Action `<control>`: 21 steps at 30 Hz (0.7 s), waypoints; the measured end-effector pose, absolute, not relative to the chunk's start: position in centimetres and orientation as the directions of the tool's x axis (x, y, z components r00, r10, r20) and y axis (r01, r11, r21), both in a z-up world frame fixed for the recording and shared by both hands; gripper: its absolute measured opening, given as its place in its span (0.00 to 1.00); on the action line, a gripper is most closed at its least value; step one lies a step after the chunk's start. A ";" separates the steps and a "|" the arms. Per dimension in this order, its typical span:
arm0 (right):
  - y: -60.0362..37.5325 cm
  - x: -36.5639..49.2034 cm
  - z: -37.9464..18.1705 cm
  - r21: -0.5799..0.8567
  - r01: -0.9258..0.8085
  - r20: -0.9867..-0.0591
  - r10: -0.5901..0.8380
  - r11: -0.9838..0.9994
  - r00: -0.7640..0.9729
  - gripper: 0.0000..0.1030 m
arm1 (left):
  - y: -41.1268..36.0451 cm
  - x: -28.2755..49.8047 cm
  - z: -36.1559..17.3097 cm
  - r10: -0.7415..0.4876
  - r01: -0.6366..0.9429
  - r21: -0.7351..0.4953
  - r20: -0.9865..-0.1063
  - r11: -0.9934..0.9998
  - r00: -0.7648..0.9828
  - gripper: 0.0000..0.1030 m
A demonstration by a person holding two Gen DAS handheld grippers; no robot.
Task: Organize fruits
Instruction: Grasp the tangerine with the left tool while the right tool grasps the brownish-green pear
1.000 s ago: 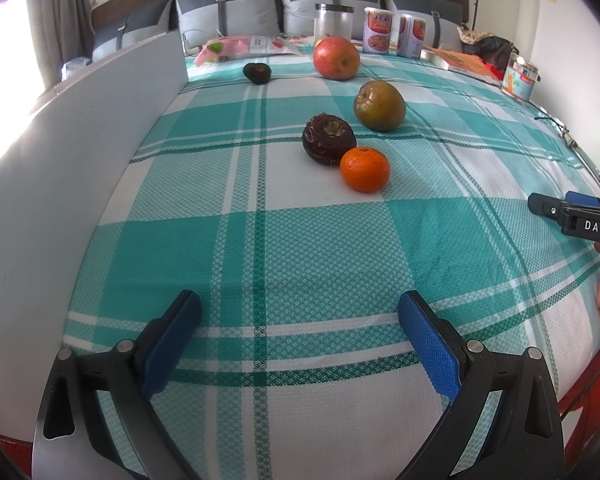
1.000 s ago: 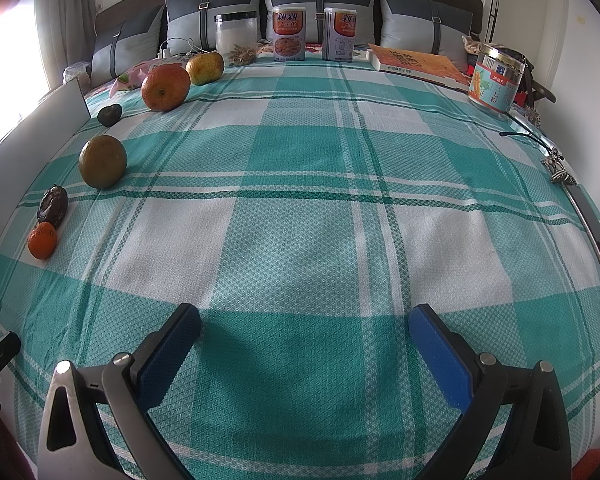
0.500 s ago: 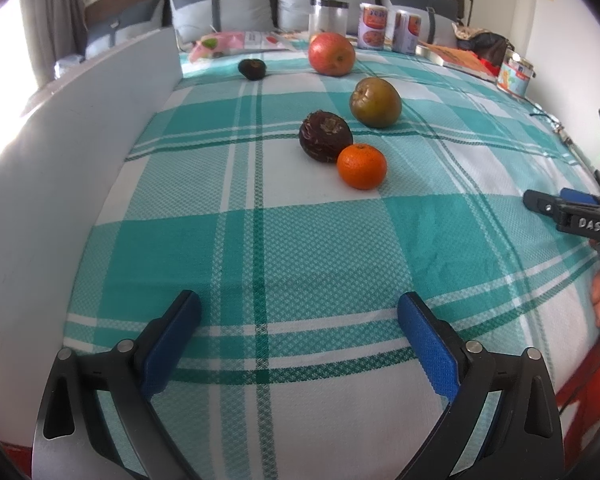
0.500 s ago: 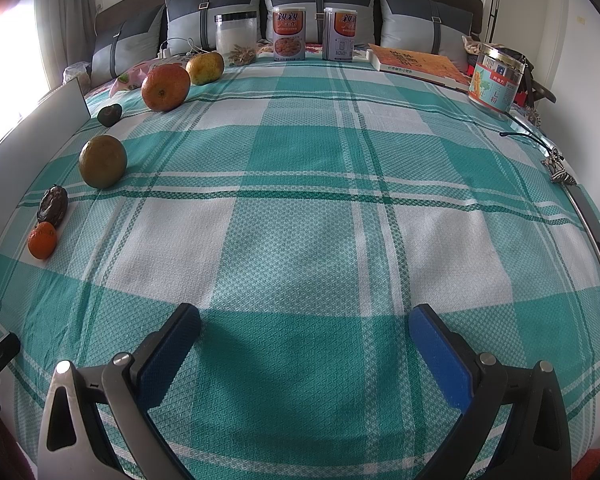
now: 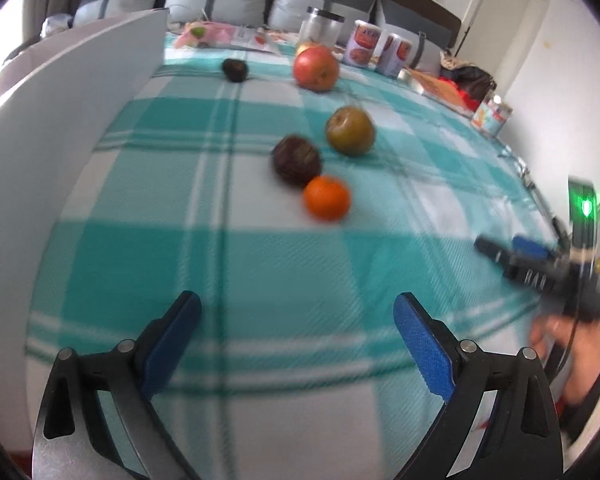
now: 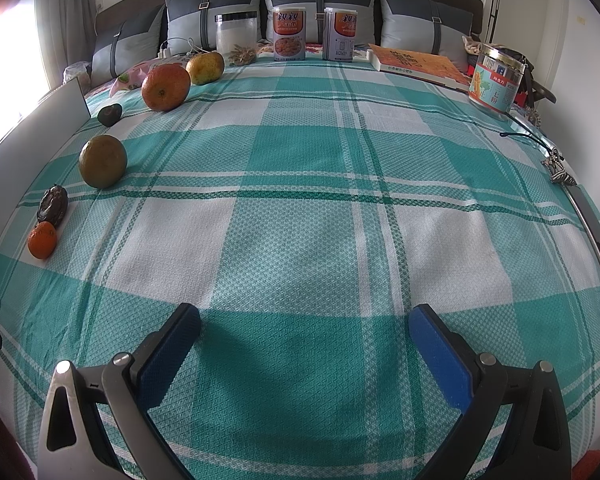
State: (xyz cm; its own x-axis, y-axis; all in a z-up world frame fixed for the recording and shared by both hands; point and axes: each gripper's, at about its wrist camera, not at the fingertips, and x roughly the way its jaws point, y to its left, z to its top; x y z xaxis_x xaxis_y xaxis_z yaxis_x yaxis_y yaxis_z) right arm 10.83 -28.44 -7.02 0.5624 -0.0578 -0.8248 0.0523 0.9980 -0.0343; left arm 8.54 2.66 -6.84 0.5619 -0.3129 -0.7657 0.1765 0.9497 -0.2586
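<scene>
Fruits lie in a loose row on the green plaid bedspread (image 6: 300, 208). Nearest is a small orange tangerine (image 5: 326, 197) (image 6: 42, 239), touching a dark wrinkled fruit (image 5: 297, 160) (image 6: 53, 205). Behind them sit a green-brown round fruit (image 5: 350, 130) (image 6: 102, 161), a red apple (image 5: 315, 68) (image 6: 166, 87), a dark avocado (image 5: 234, 69) (image 6: 110, 114) and a yellow mango (image 6: 205, 67). My left gripper (image 5: 298, 316) is open and empty, well short of the tangerine. My right gripper (image 6: 304, 330) is open and empty over the bed's middle, and also appears from the side (image 5: 499, 249).
A white board (image 5: 60, 128) (image 6: 32, 128) stands along the bed's left edge. At the headboard stand a clear jar (image 6: 236, 38), two cans (image 6: 288, 33) (image 6: 340, 33), a book (image 6: 417, 64) and a tin (image 6: 495, 82). A cable and keys (image 6: 555, 170) lie at the right edge.
The left gripper has swung and tilted, blurring its view; the fruits now sit lower and further right. The right gripper has stayed still. Both stay open.
</scene>
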 end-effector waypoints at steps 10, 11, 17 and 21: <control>-28.4 10.8 -7.0 -0.031 0.051 -0.825 -0.054 0.998 0.562 1.00 | -1.0 15.0 -7.6 -0.197 0.081 -0.183 -0.820 0.980 0.537 0.32; -28.4 10.8 -7.0 -0.030 0.051 -0.825 -0.053 0.998 0.563 1.00 | -0.7 14.7 -7.5 -0.197 0.080 -0.183 -0.816 0.980 0.544 0.31; -28.4 10.9 -7.0 -0.027 0.050 -0.825 -0.050 0.998 0.562 1.00 | 3.9 10.9 -7.3 -0.242 0.091 -0.230 -0.808 0.969 0.537 0.30; -28.4 11.4 -6.8 0.016 0.100 -0.843 -0.040 0.995 0.536 1.00 | 6.9 8.8 -7.3 -0.247 0.053 -0.262 -0.794 0.964 0.556 0.30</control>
